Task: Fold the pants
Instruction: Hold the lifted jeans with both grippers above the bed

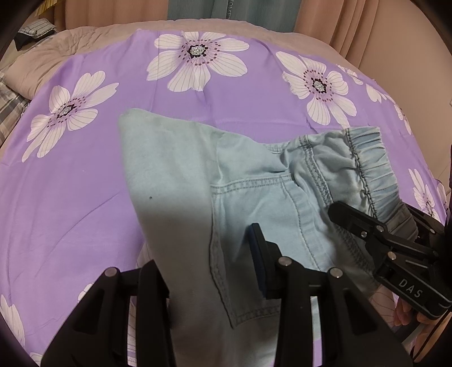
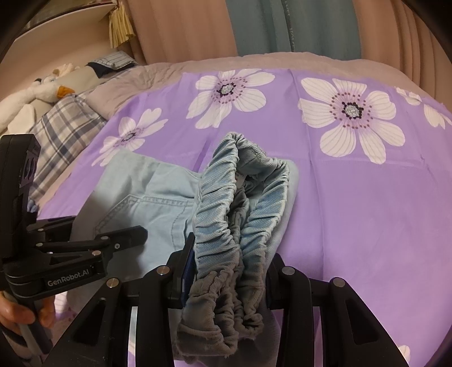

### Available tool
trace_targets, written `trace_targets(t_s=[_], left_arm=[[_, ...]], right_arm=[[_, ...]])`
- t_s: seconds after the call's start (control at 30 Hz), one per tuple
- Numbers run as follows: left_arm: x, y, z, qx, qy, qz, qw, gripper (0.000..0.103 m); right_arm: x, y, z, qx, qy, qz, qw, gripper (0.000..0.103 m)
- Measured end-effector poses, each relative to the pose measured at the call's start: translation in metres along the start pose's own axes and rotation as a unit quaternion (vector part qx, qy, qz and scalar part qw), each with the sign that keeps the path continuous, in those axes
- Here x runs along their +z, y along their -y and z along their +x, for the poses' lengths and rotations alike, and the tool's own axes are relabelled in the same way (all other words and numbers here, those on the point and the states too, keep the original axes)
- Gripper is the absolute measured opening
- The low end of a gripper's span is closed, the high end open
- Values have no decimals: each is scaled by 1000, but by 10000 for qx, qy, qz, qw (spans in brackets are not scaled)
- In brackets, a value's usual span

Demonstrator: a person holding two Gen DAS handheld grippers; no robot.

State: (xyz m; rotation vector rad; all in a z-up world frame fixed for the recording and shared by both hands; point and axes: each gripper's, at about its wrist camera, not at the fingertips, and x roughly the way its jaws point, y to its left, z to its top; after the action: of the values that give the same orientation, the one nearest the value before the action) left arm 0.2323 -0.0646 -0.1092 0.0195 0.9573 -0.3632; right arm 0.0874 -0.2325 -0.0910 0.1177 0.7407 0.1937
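Light blue denim pants (image 1: 180,180) lie on the purple flowered sheet (image 1: 70,197), partly folded, the back pocket (image 1: 254,214) facing up. My left gripper (image 1: 209,259) is closed on the pants' fabric, which drapes between its fingers. My right gripper (image 2: 228,271) is shut on the bunched elastic waistband (image 2: 226,197) and holds it lifted off the bed. The right gripper also shows in the left wrist view (image 1: 367,225) at the waistband (image 1: 367,163). The left gripper shows in the right wrist view (image 2: 124,237) over the pocket area.
A grey quilt (image 1: 70,48) covers the bed's far side. Plaid pillow (image 2: 62,132) and plush toys (image 2: 36,93) lie at the left. Curtains (image 2: 254,25) hang behind the bed.
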Motion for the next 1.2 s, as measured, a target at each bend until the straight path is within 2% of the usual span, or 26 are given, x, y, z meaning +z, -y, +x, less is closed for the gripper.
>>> trace_targets(t_s=[1.2], left_arm=[[2,0,5,67,-82,110,9999,39]], right_arm=[[1,-2,4,-79,-204,6,9998,40]])
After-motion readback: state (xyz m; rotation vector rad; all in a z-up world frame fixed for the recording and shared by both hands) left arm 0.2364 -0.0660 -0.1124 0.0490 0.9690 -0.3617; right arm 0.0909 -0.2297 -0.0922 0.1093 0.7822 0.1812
